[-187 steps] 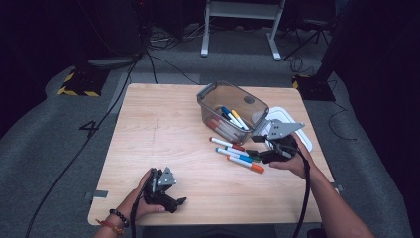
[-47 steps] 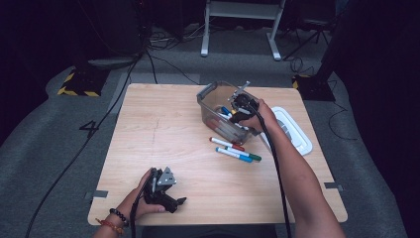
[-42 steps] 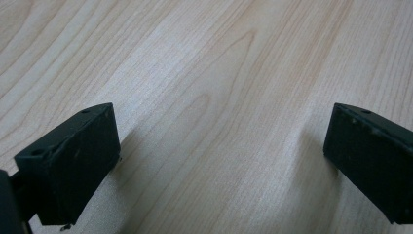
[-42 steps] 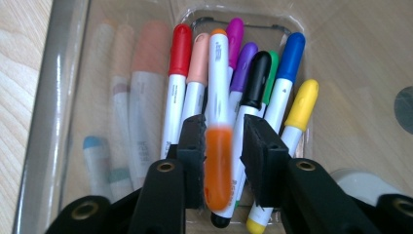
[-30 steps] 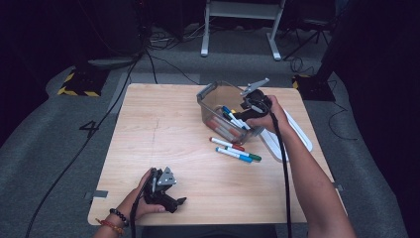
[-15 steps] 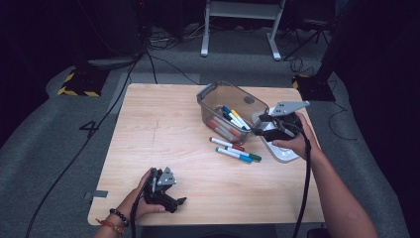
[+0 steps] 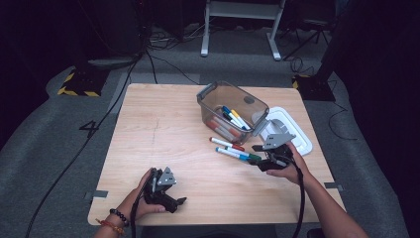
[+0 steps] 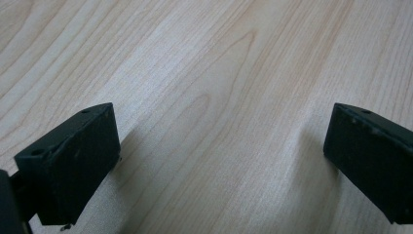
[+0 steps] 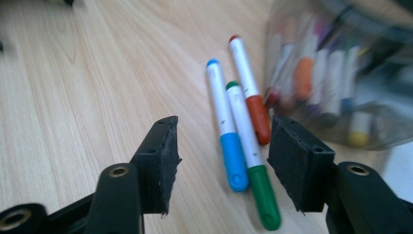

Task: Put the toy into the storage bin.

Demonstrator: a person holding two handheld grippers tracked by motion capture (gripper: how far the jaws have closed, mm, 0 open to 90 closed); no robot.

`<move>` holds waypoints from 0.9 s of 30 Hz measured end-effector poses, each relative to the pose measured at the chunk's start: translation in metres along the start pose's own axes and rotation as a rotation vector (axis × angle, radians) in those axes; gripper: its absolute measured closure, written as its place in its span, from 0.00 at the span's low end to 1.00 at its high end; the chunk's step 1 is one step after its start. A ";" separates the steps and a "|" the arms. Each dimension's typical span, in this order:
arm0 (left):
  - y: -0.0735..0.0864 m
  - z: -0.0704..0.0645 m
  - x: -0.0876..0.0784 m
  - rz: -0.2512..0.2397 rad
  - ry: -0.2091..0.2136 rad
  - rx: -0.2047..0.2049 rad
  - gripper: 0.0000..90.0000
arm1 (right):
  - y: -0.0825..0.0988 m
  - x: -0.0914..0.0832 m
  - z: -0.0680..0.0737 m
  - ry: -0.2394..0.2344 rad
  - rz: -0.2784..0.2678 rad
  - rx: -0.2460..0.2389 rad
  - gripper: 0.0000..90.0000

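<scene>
Three markers lie side by side on the wooden table (image 7: pixel 163 134): a red-capped marker (image 7: pixel 227 144), a blue-capped marker (image 7: pixel 232 152) and a green-capped marker (image 7: pixel 249 156). My right gripper (image 7: pixel 257 157) hovers low at their cap ends, open. In the right gripper view its jaws frame the blue-capped marker (image 9: pixel 224 126) and green-capped marker (image 9: pixel 246 146) without touching them, and the red-capped marker (image 9: pixel 248 87) lies farther off. My left gripper (image 7: pixel 174 197) rests near the front left edge, open (image 8: pixel 221 131) over bare wood.
A clear plastic bin (image 7: pixel 208 101) holding several markers stands just behind the loose markers, blurred in the right gripper view (image 9: pixel 341 73). Its white lid (image 7: pixel 294 134) lies flat to the right of it. The table's left half is bare wood.
My right gripper came away from over the bin, swung right and sank to the markers on the table. One marker fewer lies loose than in the earliest frame. The left gripper stayed put.
</scene>
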State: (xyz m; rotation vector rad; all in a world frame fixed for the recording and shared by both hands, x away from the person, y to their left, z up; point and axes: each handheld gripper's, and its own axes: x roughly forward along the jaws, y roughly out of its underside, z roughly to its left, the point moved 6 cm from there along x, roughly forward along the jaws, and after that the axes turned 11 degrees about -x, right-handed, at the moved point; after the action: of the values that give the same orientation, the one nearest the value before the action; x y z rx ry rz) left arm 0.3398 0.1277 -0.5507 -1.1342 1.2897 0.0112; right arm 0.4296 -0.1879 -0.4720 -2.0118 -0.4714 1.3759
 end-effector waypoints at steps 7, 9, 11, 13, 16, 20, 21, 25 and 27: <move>0.000 0.000 0.000 0.001 0.000 0.000 0.00 | 0.014 0.034 -0.001 -0.021 0.039 0.018 0.48; 0.000 0.000 0.000 0.000 0.000 0.000 0.00 | 0.017 0.042 -0.001 -0.017 0.051 0.019 0.49; 0.000 0.000 0.000 0.001 0.000 -0.001 0.00 | 0.019 0.047 0.000 -0.008 0.062 0.002 0.49; 0.000 0.000 0.000 0.000 0.000 0.000 0.00 | 0.021 0.051 0.001 -0.024 0.067 0.006 0.50; 0.000 0.000 0.000 0.001 0.000 -0.001 0.00 | 0.022 0.056 0.004 -0.031 0.084 -0.001 0.51; 0.000 0.000 0.000 0.001 0.001 0.000 0.00 | 0.021 0.060 0.008 -0.058 0.083 0.000 0.54; 0.000 0.000 0.000 0.001 0.001 0.000 0.00 | 0.020 0.061 0.008 -0.063 0.082 -0.001 0.55; 0.000 0.000 0.000 0.001 0.002 0.001 0.00 | 0.017 0.066 0.014 -0.101 0.086 0.001 0.64; 0.000 0.000 0.000 0.001 0.002 0.001 0.00 | 0.016 0.068 0.016 -0.126 0.074 0.013 0.70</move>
State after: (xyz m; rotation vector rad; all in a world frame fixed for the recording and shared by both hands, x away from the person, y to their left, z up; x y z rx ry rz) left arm 0.3398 0.1277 -0.5507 -1.1333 1.2916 0.0104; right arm 0.4406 -0.1524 -0.5333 -1.9571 -0.4456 1.5541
